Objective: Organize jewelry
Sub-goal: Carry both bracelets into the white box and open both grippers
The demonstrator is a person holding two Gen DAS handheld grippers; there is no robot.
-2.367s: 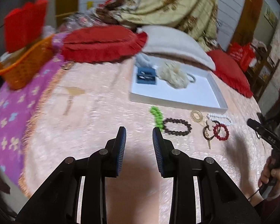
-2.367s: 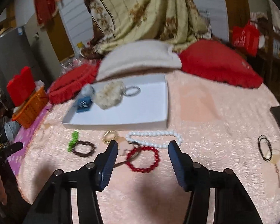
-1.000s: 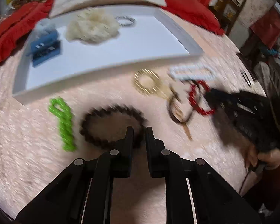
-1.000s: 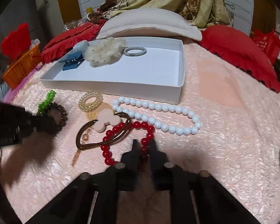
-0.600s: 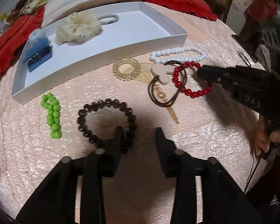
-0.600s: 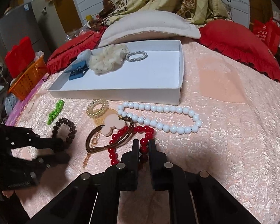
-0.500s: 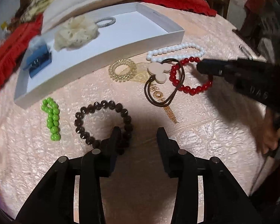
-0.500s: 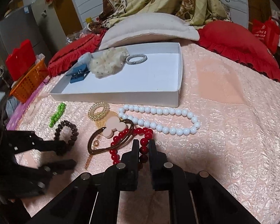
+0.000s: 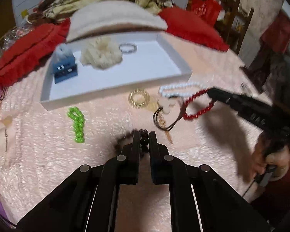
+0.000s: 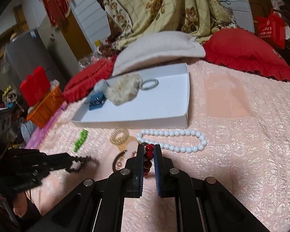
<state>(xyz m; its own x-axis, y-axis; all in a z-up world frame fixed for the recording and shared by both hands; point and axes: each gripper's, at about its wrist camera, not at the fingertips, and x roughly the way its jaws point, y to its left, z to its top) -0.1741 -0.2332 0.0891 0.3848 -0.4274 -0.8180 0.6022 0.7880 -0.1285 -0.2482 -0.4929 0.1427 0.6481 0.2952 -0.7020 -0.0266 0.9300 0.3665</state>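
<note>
1. Jewelry is lying scattered on the pink bedspread [image 10: 241, 154], and wide bare cloth is stretching to the right of the pieces, up to the red cushion [image 10: 247, 52].
2. Nearest in the left wrist view, the left gripper [image 9: 144, 135] is pinching the dark bead bracelet [image 9: 144, 141] between its closed fingers; the bracelet's loop is sagging to the left of the tips, blurred.
3. In the right wrist view, the right gripper [image 10: 149, 148] is clamping the red bead bracelet [image 10: 148, 154], with several red beads showing between its pads; seen from the left wrist view, that bracelet's loop [image 9: 197, 106] is hanging off the cloth.
4. Just beyond the grippers, a brown hair tie with a pale charm [image 9: 165, 104], a gold coil ring [image 9: 139, 98], a green bead strand [image 9: 78, 123] and a white bead necklace [image 10: 174, 137] are lying near the tray's front wall.
5. Farther on, the white tray [image 10: 164, 119] is sitting open-topped, its near edge facing the loose pieces; its right half is bare.
6. Inside it toward the back left, a blue hair clip [image 10: 95, 98], a cream scrunchie [image 10: 122, 92] and a silver bracelet [image 10: 149, 84] are resting close together.
7. Behind the tray, a beige pillow [image 10: 160, 48] is bounding the far edge, and an orange basket [image 10: 46, 106] is standing off the bed's left side.
</note>
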